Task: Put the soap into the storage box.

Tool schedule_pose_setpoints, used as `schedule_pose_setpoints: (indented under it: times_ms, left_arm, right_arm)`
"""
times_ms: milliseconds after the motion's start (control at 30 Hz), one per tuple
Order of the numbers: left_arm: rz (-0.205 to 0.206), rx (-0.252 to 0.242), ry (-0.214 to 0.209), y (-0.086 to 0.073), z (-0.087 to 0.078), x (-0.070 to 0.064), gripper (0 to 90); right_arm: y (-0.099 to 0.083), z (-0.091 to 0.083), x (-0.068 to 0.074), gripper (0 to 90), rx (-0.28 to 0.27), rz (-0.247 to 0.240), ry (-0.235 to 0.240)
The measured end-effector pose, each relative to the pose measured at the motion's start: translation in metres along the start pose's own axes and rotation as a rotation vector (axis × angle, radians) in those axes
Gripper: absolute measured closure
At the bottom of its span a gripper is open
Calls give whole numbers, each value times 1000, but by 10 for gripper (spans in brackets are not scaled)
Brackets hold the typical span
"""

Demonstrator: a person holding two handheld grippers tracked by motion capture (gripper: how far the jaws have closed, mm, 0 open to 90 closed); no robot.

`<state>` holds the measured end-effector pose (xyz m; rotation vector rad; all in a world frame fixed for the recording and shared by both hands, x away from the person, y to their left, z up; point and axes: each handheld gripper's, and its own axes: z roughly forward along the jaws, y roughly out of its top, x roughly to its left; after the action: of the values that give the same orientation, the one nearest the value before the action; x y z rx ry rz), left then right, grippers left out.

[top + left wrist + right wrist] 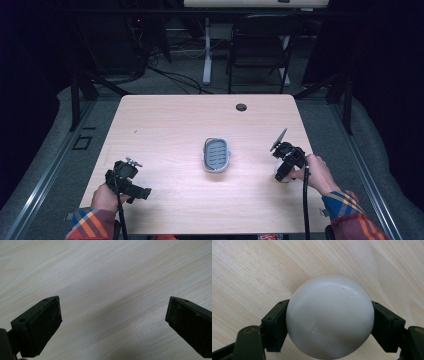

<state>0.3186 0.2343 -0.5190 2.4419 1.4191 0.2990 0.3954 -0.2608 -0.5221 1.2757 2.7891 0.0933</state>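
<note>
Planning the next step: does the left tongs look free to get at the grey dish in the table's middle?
Probably yes: the left tongs are open and empty, with bare table between them and the dish.

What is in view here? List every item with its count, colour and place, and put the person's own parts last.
white rounded object: 1, glossy white, between the right gripper's jaws near the table's right edge
soap dish: 1, grey with a slotted insert, middle of the table
table: 1, light wood, with a dark round hole near its far edge
chair: 1, dark, on the floor beyond the table
white table leg: 1, white, beyond the table, left of the chair
left gripper: 1, black, jaws wide apart over bare wood, near left of the table
right gripper: 1, black, jaws against the white rounded object
hands and plaid sleeves: 2, orange and blue plaid, at the near edge
</note>
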Motion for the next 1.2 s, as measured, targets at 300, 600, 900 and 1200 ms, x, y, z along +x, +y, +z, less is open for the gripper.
schedule_pose_setpoints:
  times_ms: [300, 600, 900, 1200]
  left_arm:
    - [1, 1, 0, 0, 0, 0, 2]
    - [1, 1, -1, 0, 0, 0, 2]
    - [3, 5, -3, 0, 0, 0, 2]
    - [2, 3, -2, 0, 0, 0, 3]
  right_arm:
    - [8, -3, 2, 244, 22, -32, -5]
    - [19, -6, 8, 244, 9, -58, -3]
    - [21, -7, 10, 244, 0, -56, 8]
    - [24, -7, 11, 244, -16, -58, 5]
